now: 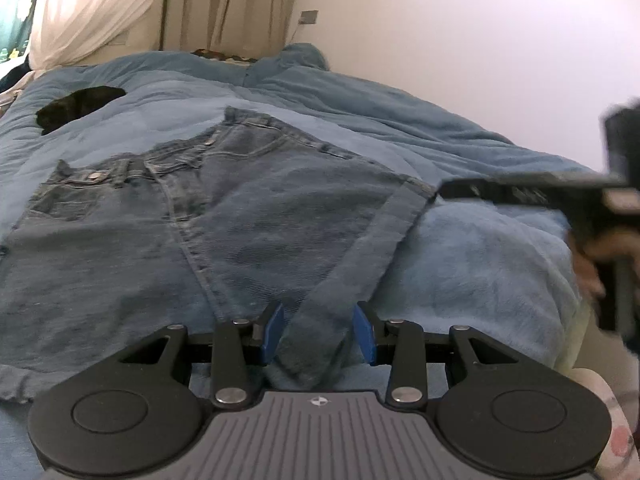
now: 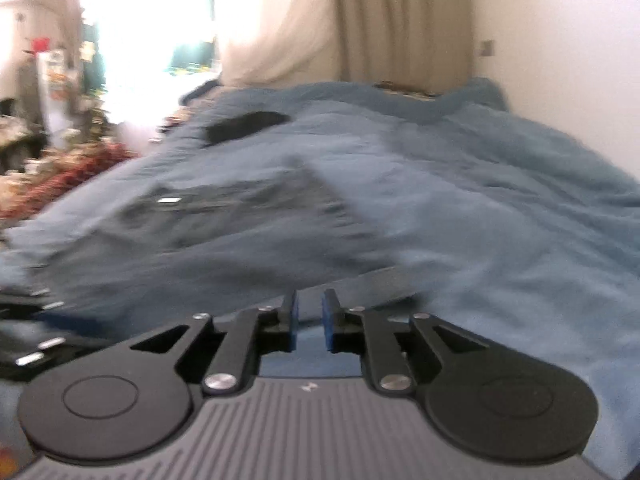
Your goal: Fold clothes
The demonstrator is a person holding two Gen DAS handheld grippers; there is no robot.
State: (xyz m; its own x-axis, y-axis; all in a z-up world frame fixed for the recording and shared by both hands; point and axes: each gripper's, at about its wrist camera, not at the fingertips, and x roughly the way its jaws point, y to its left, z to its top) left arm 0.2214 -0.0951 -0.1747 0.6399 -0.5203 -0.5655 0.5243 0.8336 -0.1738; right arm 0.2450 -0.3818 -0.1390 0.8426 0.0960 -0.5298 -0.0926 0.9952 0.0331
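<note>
Denim jeans (image 1: 224,216) half folded on the blue bed (image 1: 480,248), grippers freeing the cloth.

Left gripper (image 1: 319,330) unclenched, straddling a denim hem strip without pinching it; right gripper (image 2: 309,320) parted, empty, just off the jeans' 3 o'clock edge. Next, probably: regrip for another fold toward the 12 o'clock waistband.

no readable text anywhere, no brand tag legible on the jeans (image 1: 224,216), just a tiny round crosshair mark on the left gripper's grey ribbed body (image 1: 319,401), a similar mark on the right gripper's body (image 2: 308,387) too blurred to make out
</note>
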